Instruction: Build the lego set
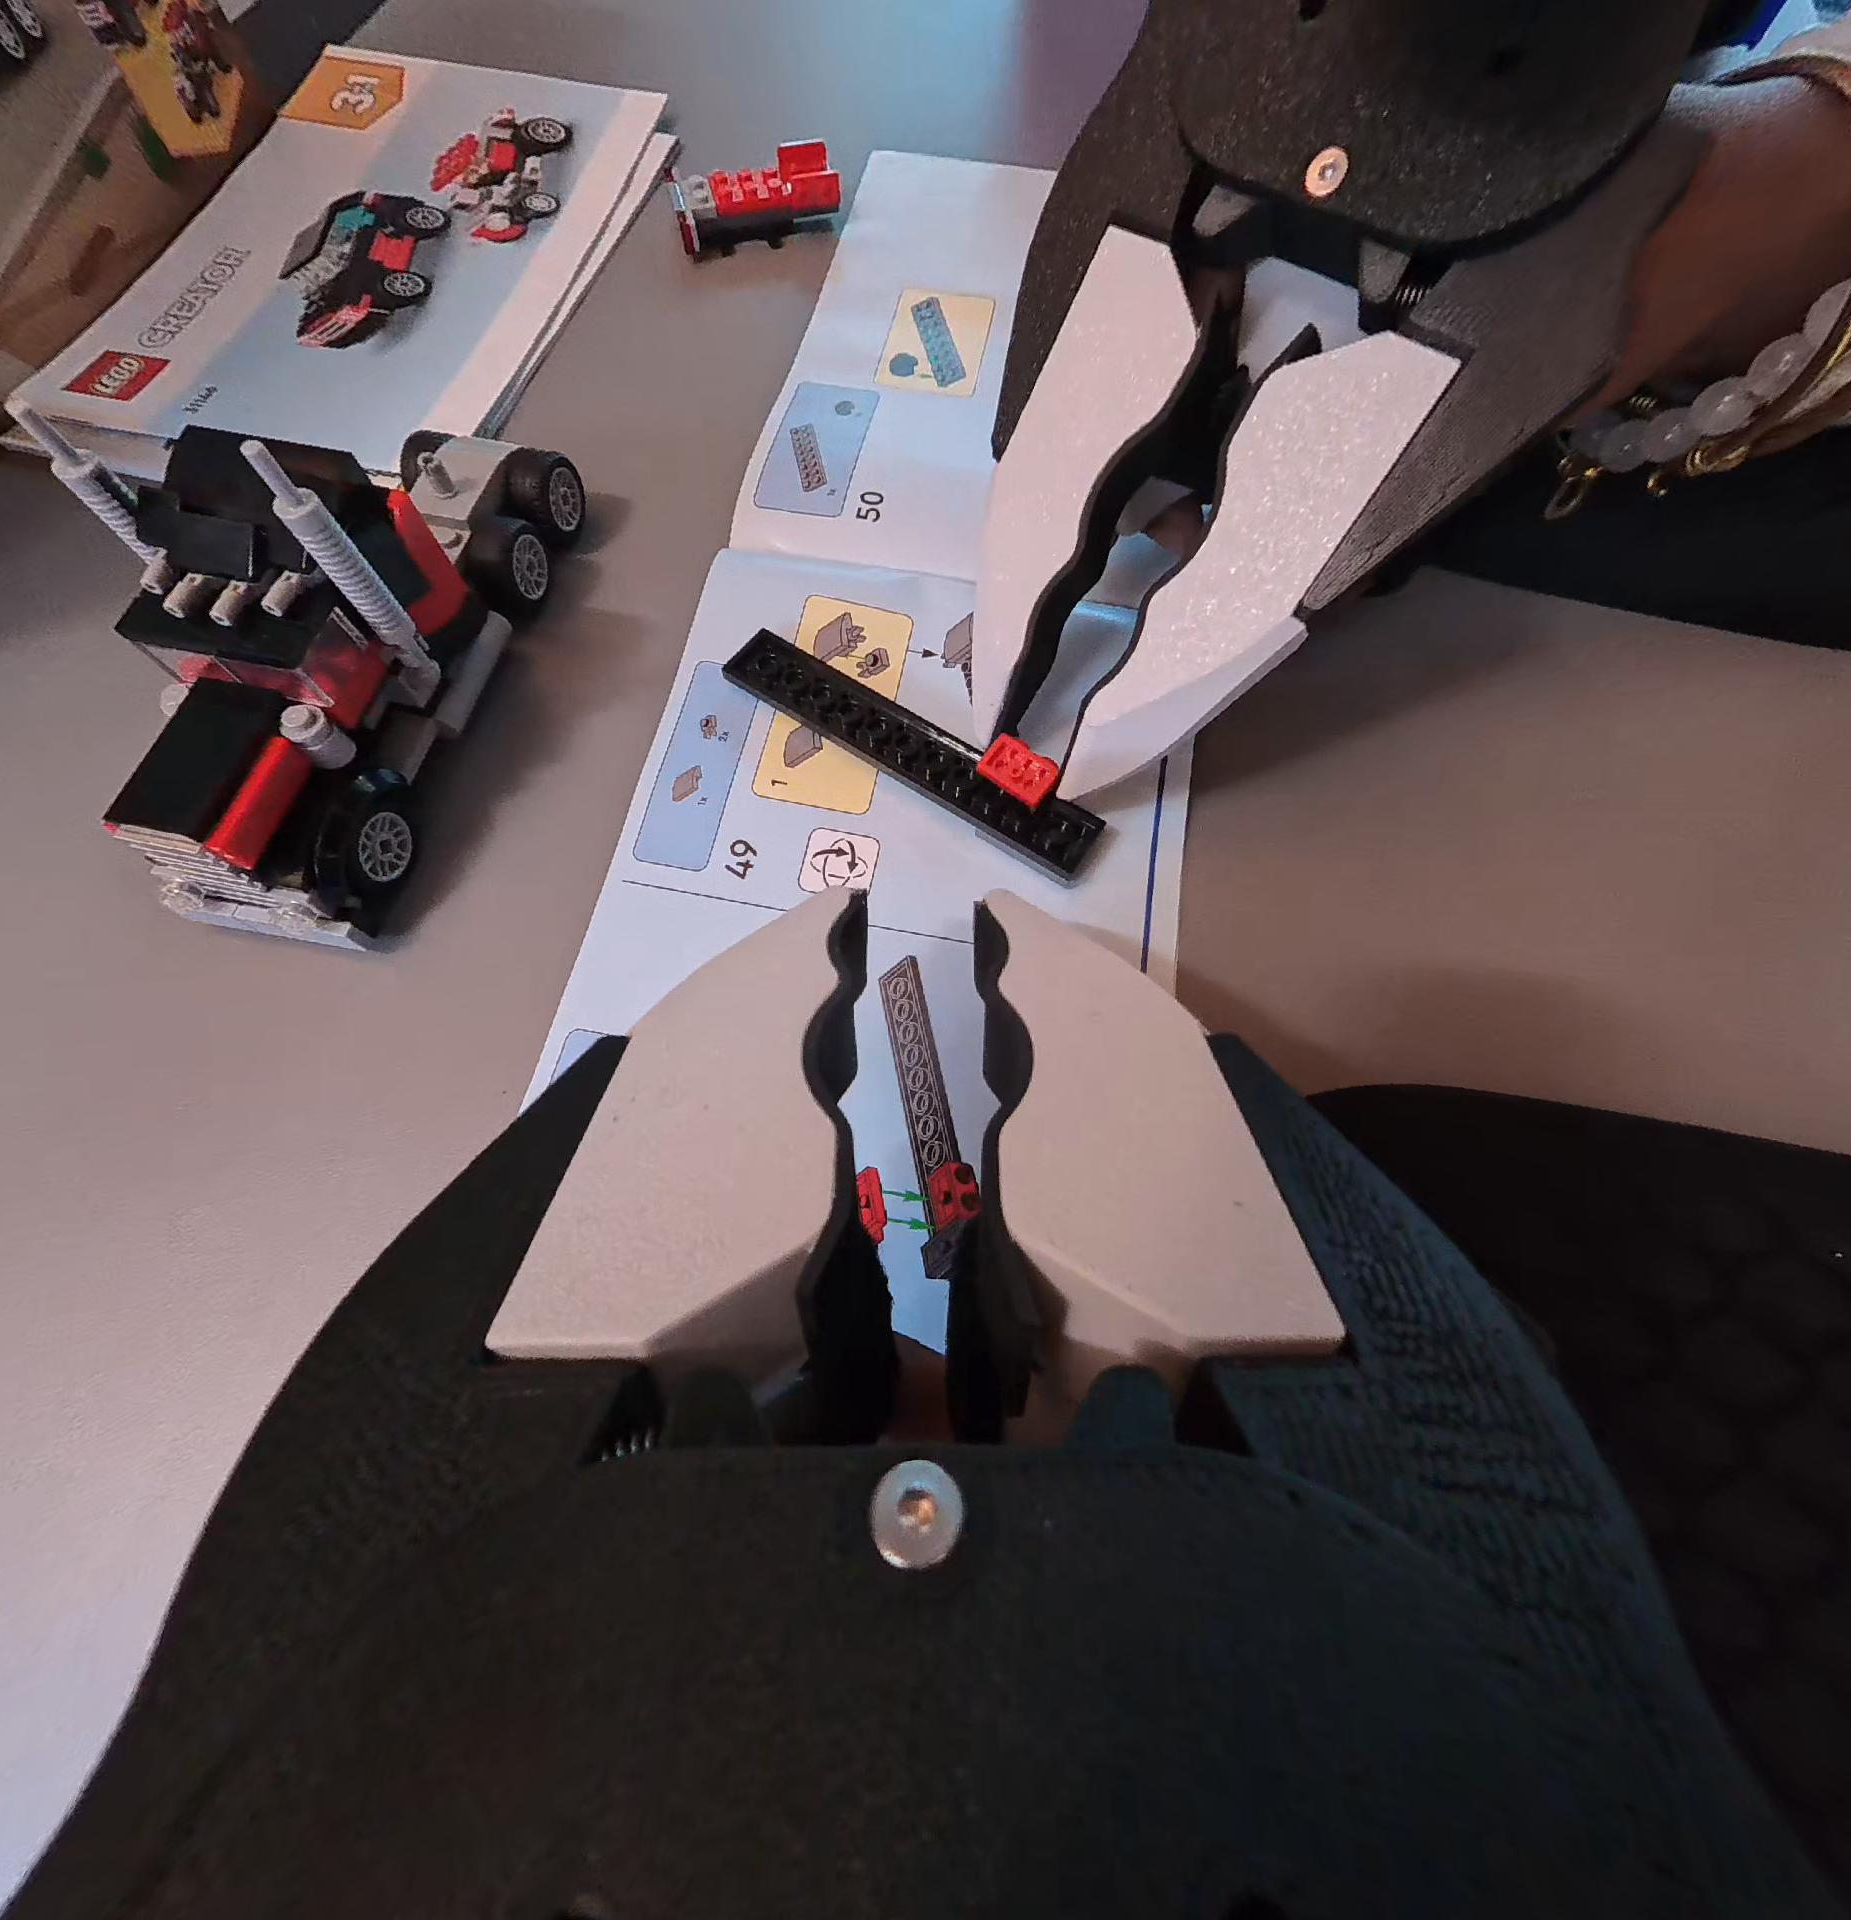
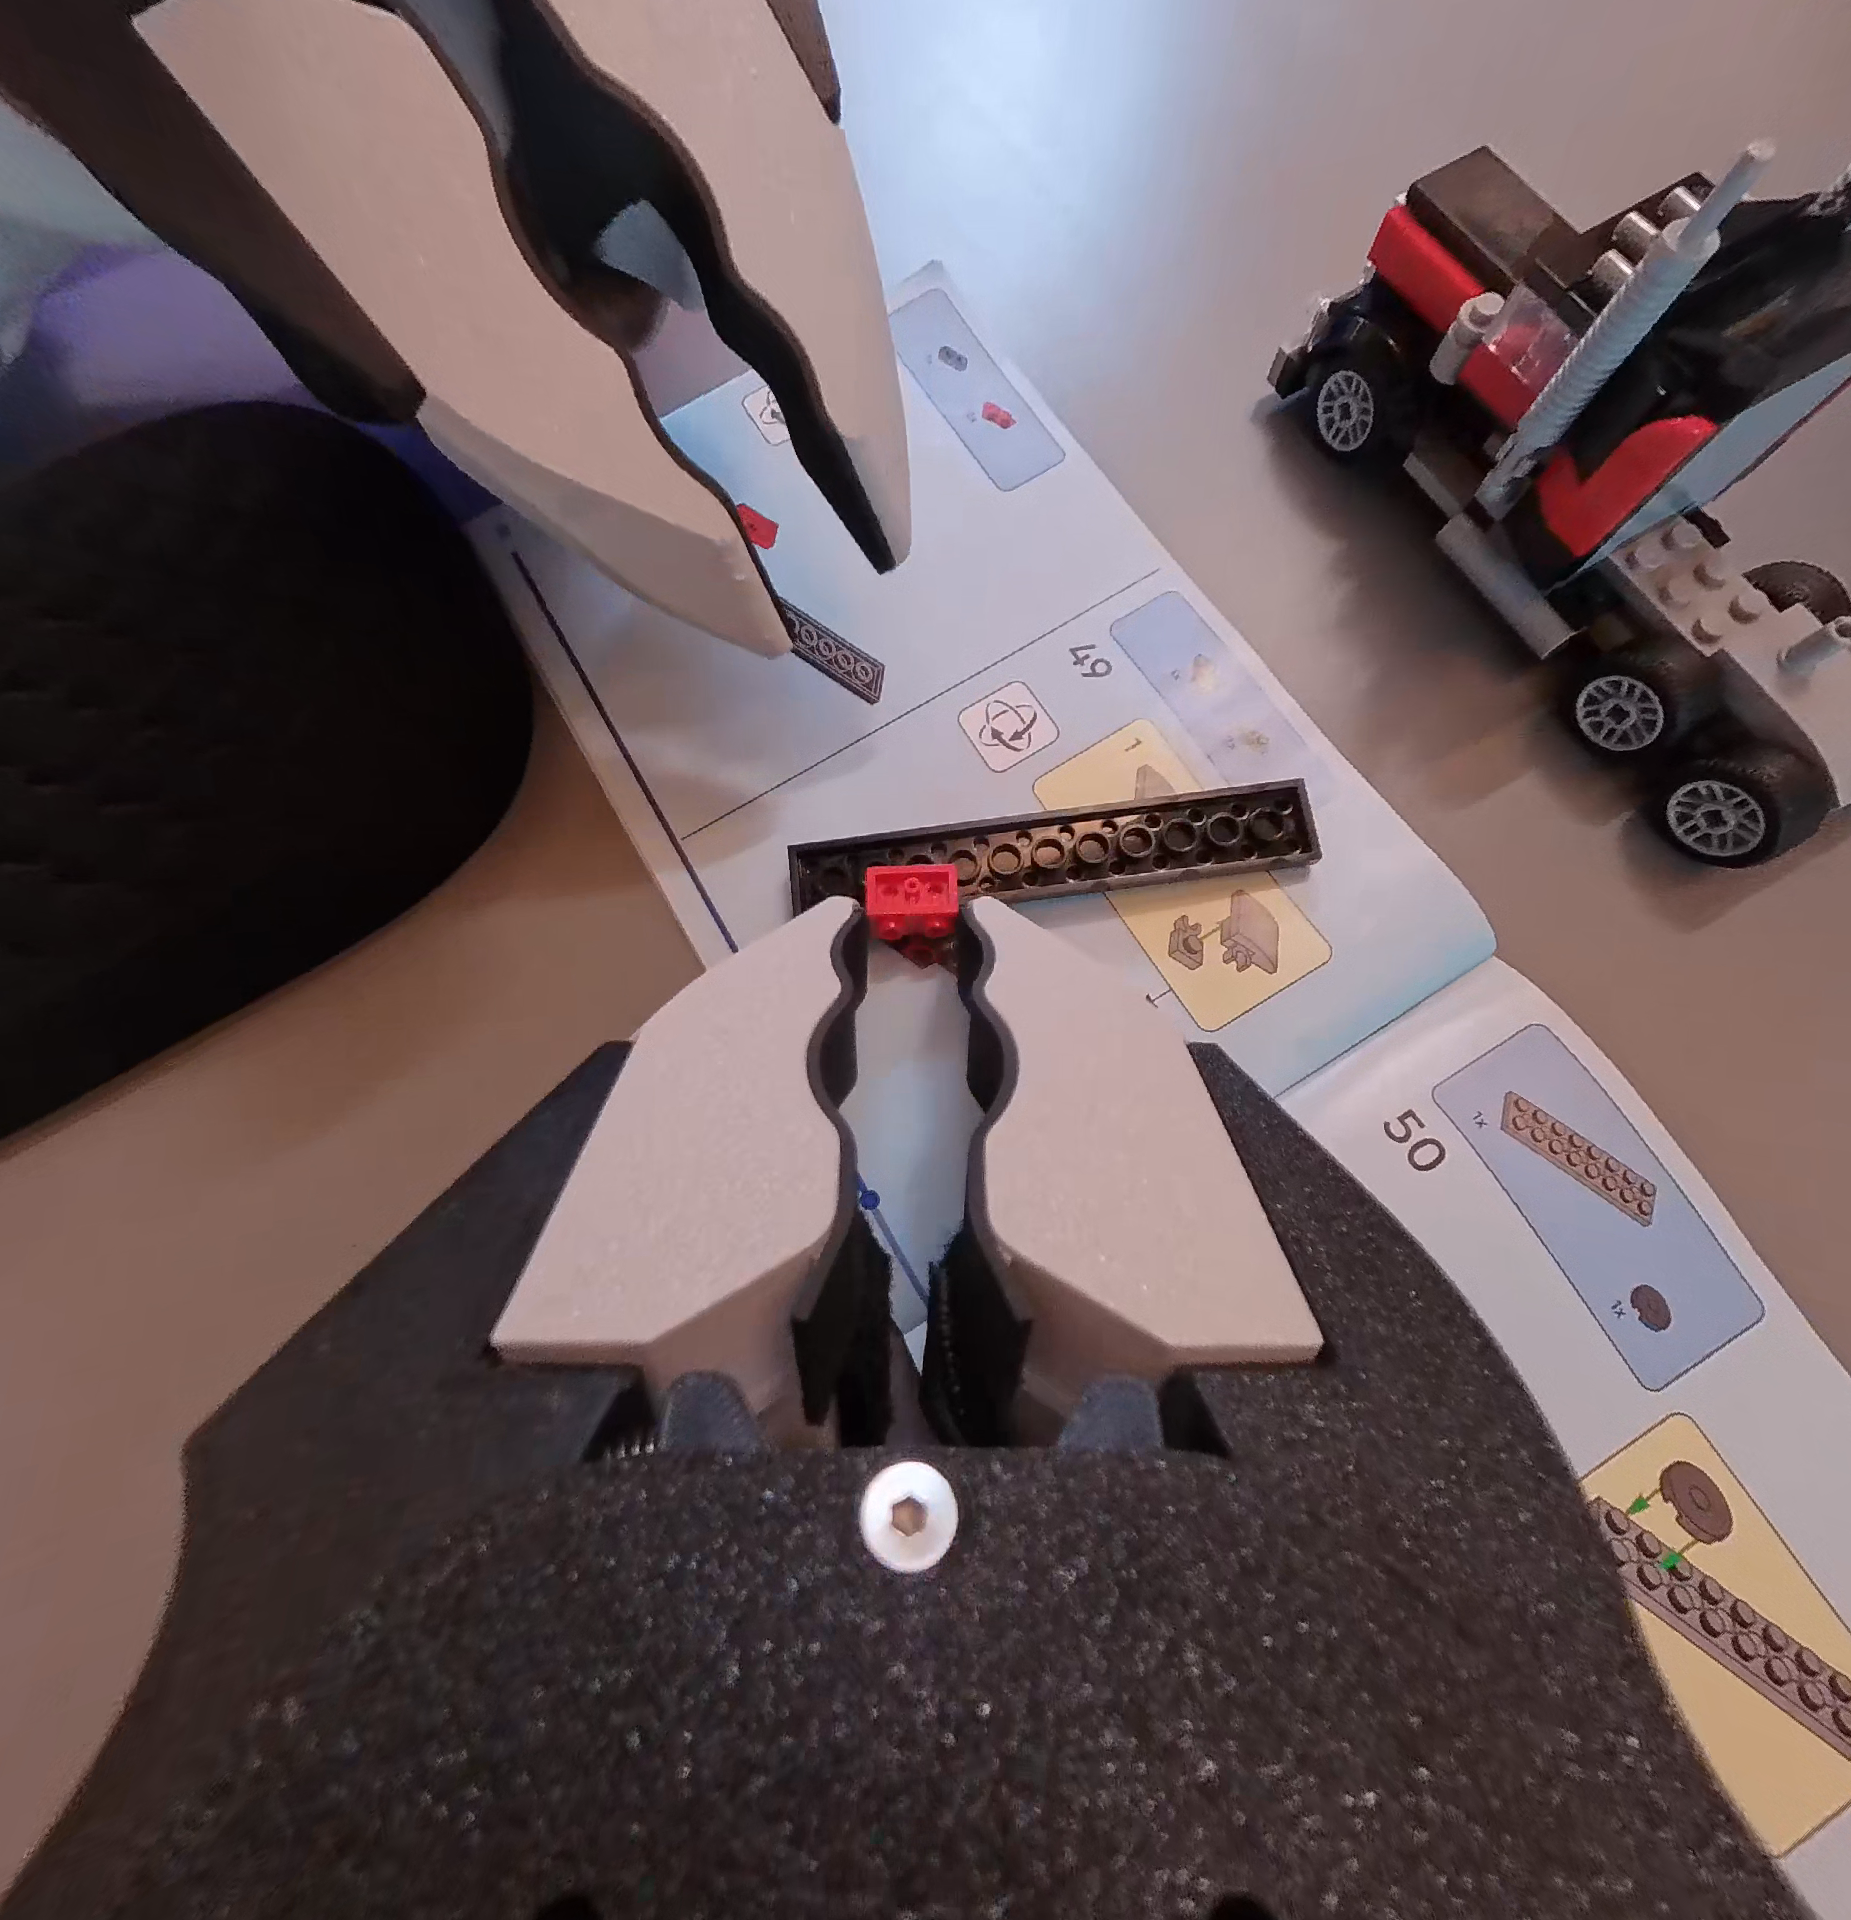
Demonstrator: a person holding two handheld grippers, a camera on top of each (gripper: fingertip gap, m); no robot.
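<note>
1. The right gripper (image 2: 910,914) was closed on a small red brick (image 2: 908,894), its two fingertips pinching the brick's sides.
2. The red brick sat on one end of a long black plate (image 2: 1108,836), which lay flat with its tube side up on the open instruction booklet (image 2: 1347,935).
3. In the left wrist view the same plate (image 1: 879,727) ran diagonally across the booklet page (image 1: 692,935), with the red brick (image 1: 1016,771) near its nearer end and the right gripper (image 1: 1035,748) coming down on it from the upper right.
4. The left gripper (image 1: 919,909) was narrowly open and held nothing; it hovered over the booklet just short of the plate, apart from it.
5. From the right wrist view the left gripper (image 2: 827,603) hung above the far part of the page, its fingertips (image 2: 755,623) clear of the plate.
6. A mostly built black, red and grey truck (image 1: 318,675) stood on the grey counter (image 1: 225,1143) beside the booklet, well apart from the plate.
7. A closed booklet (image 1: 308,270) lay behind the truck, and a small red and grey sub-assembly (image 1: 755,197) sat on the counter near it.
8. A hand (image 1: 1752,239) with beaded bracelets held the right gripper.
</note>
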